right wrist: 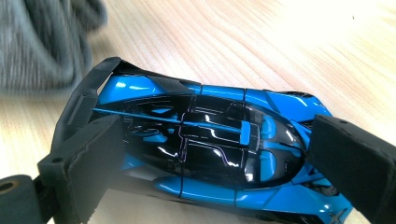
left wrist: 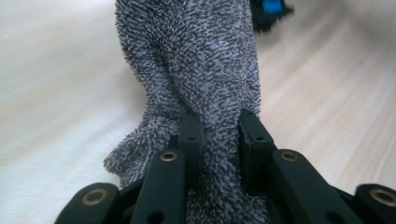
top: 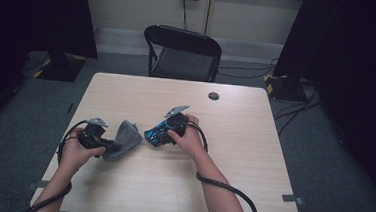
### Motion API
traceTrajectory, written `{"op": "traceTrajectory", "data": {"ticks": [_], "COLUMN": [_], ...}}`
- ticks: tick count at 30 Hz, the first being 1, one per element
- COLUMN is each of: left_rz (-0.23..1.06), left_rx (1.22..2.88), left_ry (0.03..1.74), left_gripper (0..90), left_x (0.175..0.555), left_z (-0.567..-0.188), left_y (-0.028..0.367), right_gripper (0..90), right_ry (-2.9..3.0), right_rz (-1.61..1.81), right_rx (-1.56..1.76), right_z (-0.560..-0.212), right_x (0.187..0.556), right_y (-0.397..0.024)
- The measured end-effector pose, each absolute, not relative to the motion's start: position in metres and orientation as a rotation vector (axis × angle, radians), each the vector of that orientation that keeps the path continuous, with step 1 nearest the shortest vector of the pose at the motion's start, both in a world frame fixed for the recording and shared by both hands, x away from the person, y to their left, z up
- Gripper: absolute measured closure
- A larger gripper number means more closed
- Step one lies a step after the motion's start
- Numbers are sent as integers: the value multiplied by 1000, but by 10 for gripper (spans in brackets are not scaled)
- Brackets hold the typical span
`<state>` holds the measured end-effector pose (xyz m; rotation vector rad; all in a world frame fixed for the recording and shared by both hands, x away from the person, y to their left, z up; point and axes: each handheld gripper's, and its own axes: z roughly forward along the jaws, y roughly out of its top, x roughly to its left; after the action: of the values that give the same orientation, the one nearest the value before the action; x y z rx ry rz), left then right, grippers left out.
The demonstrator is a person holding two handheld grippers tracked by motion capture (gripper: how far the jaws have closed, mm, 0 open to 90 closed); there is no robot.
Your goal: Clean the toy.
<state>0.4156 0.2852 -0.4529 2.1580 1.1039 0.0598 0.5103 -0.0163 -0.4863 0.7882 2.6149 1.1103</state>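
Right gripper view: a blue and black toy car (right wrist: 205, 144) lies lengthwise between the jaws, wing end at one jaw, nose at the other.
Car's place: on the table (top: 253, 150), near its middle, long axis running left-right in the high view.
Right gripper (top: 166, 130): jaws clamped on the car's two ends.
Left gripper (top: 107, 144): jaws pinched on a grey cloth (left wrist: 196, 70).
Cloth: just left of the car.

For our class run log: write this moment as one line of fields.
left gripper: shut on grey cloth | right gripper: shut on blue toy car | surface: wooden table
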Motion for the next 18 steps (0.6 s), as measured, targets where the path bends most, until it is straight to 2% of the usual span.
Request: {"op": "traceTrajectory", "data": {"ticks": [8,18], "left_rz": [138,188], "left_rx": [2101,2093], "left_ry": [1122,1118], "left_gripper": [741,738], "left_x": [444,486], "left_z": [-432,-422], "left_y": [279,250], "right_gripper": [35,35], "right_ry": [2610,2615], "right_rz": [1118,1110], "right_rx": [788,792], "right_z": [-487,-486], "right_x": [510,510], "right_y": [-17,-16]}}
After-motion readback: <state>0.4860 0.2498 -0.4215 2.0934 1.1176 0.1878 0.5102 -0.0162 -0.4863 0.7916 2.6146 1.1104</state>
